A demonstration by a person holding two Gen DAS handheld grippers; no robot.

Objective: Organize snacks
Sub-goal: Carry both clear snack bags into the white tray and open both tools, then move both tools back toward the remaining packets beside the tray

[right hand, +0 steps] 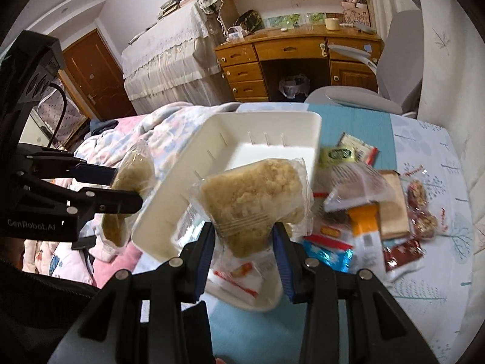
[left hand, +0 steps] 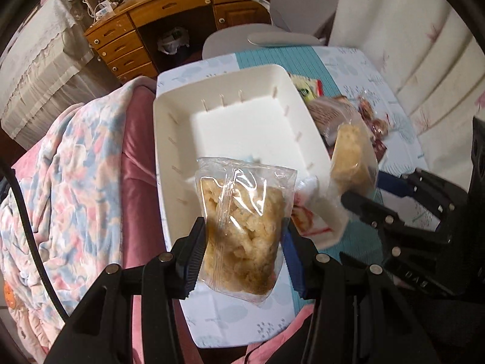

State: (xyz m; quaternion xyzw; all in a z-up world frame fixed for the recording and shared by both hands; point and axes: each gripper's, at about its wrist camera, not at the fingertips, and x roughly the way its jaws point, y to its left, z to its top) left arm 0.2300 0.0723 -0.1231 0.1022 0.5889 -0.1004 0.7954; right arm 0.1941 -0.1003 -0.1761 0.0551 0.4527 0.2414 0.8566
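Two grippers: each clamped on one clear-wrapped rice-crisp pack.
L gripper (left hand: 242, 253): fingers pinch lower half of L pack (left hand: 244, 230); pack upright, held over near end of white bin (left hand: 242, 127).
R gripper (right hand: 244, 250): fingers pinch bottom of R pack (right hand: 253, 203); pack above bin's near-right part, motion-blurred.
Bin: mostly bare floor; red/white wrapper (right hand: 235, 276) at near end, a blue/white one partly hidden behind R pack.
Snack pile (right hand: 379, 206): loose on table (right hand: 430, 273), just right of bin.
Bkgd: blanket (left hand: 66, 182) left of bin; wooden desk (right hand: 297, 57) well beyond.
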